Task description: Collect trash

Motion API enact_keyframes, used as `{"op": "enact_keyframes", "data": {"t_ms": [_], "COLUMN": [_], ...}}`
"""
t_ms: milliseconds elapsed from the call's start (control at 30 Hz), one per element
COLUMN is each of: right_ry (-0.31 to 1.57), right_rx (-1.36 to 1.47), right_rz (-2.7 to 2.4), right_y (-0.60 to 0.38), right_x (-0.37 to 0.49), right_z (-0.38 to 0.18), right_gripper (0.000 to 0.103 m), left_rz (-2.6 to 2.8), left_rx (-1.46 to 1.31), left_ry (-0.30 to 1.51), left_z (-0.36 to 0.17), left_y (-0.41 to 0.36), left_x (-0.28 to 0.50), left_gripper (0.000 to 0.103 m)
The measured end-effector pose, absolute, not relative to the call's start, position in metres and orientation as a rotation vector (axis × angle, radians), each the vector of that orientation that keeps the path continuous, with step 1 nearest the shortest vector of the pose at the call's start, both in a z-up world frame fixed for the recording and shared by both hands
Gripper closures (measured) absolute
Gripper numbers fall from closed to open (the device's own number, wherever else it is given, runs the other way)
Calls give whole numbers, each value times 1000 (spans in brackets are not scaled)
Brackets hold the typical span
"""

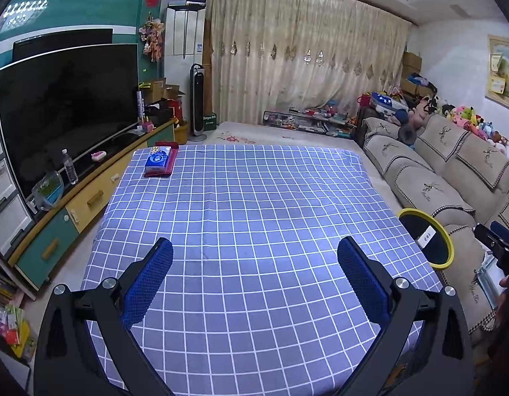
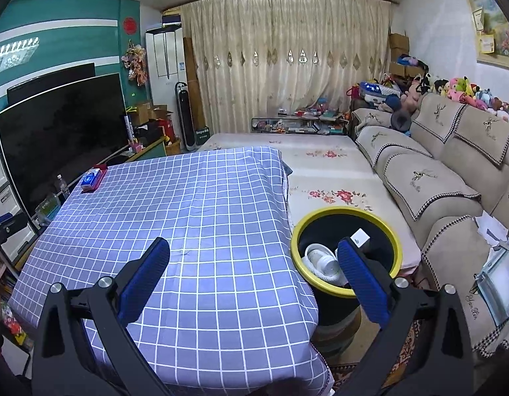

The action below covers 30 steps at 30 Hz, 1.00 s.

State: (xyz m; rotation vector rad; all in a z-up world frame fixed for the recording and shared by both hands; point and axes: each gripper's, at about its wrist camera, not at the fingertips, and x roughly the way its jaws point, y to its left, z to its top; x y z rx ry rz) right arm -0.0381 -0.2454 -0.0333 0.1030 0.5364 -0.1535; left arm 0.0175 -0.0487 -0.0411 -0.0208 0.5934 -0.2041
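A black trash bin with a yellow rim (image 2: pixel 347 213) stands on the floor at the table's right edge. It holds white cups (image 2: pixel 322 262) and a small white box (image 2: pixel 360 237). The bin also shows in the left wrist view (image 1: pixel 447 242). My left gripper (image 1: pixel 254 247) is open and empty above the blue checked tablecloth (image 1: pixel 248 198). My right gripper (image 2: pixel 254 247) is open and empty over the table's right edge, its right finger (image 2: pixel 360 274) in front of the bin. The right gripper shows at the far right of the left wrist view (image 1: pixel 498 242).
A blue tissue pack on a red holder (image 1: pixel 160 160) lies at the table's far left corner. A TV (image 1: pixel 63 109) on a cabinet with a water bottle (image 1: pixel 69 166) is left. A beige sofa (image 2: pixel 436 171) is right, with papers (image 2: pixel 495 264) on it.
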Motion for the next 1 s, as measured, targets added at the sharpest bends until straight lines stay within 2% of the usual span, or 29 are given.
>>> {"op": "enact_keyframes", "data": {"t_ms": [1000], "right_ry": [538], "right_rx": [103], "right_rz": [-138], "right_y": [-237], "right_x": [-34], "right_z": [-34], "right_gripper": [6], "left_rz": [-199], "left_rx": [-26], "left_ry": [594], "left_z": [-43], "left_y": [-46], "left_x": [13], "left_gripper": [5]}}
